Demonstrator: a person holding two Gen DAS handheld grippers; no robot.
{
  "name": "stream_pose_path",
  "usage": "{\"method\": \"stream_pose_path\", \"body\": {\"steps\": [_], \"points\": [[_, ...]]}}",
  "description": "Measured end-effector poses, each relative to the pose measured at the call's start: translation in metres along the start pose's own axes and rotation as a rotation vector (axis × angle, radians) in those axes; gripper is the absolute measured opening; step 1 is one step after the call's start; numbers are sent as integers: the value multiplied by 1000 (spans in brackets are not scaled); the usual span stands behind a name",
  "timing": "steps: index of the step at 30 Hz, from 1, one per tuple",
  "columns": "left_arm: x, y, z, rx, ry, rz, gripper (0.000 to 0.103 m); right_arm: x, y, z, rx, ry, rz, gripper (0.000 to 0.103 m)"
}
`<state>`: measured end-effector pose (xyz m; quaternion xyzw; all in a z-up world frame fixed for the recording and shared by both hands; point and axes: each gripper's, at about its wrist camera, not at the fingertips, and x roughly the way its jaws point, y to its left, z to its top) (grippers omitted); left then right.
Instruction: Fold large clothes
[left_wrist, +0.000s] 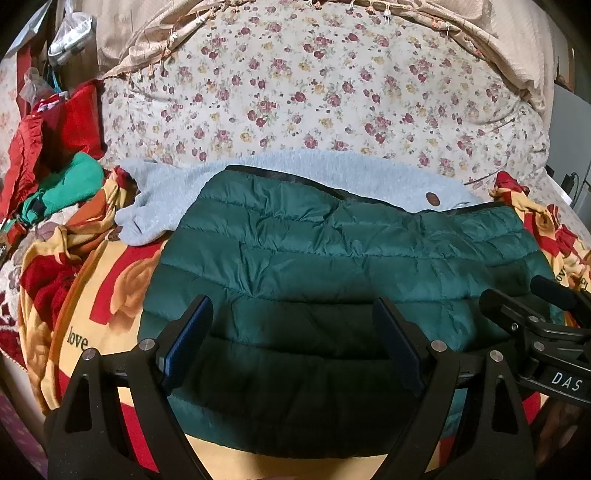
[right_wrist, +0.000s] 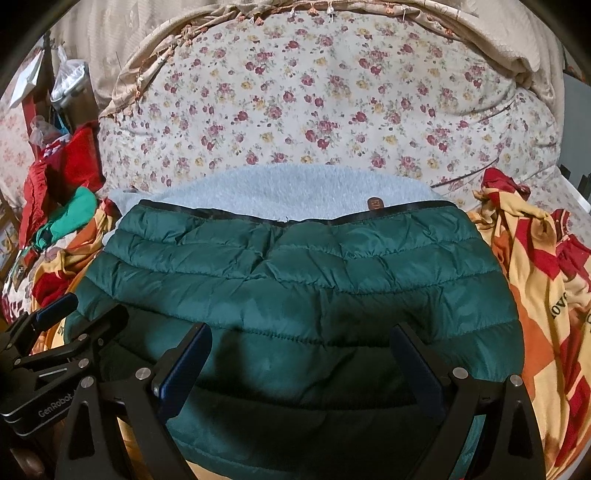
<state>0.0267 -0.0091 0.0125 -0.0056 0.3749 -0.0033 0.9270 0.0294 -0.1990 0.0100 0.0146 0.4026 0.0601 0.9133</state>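
Observation:
A dark green quilted puffer jacket (left_wrist: 332, 251) (right_wrist: 295, 280) lies folded flat on the bed, on top of a pale blue fleece garment (left_wrist: 258, 173) (right_wrist: 273, 192). My left gripper (left_wrist: 293, 314) hovers over the jacket's near half, jaws wide open with nothing between them. My right gripper (right_wrist: 301, 341) hangs over the same near part, also open and empty. In the left wrist view the right gripper (left_wrist: 517, 295) shows at the right edge; in the right wrist view the left gripper (right_wrist: 90, 308) shows at the lower left.
A red, yellow and orange blanket (left_wrist: 99, 295) (right_wrist: 535, 295) covers the bed under the clothes. A floral quilt (left_wrist: 314, 92) is piled behind. Red and green clothes (left_wrist: 62, 155) and bags are heaped at the left.

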Motion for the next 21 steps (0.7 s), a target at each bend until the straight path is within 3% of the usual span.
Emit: {"method": "stream_pose_path", "body": {"steps": [16, 21], "points": [[12, 1, 0, -5, 26, -9, 88, 11, -1, 2, 2, 19, 6, 96], [12, 10, 6, -5, 0, -6, 88, 10, -12, 9, 15, 9, 41, 96]]}}
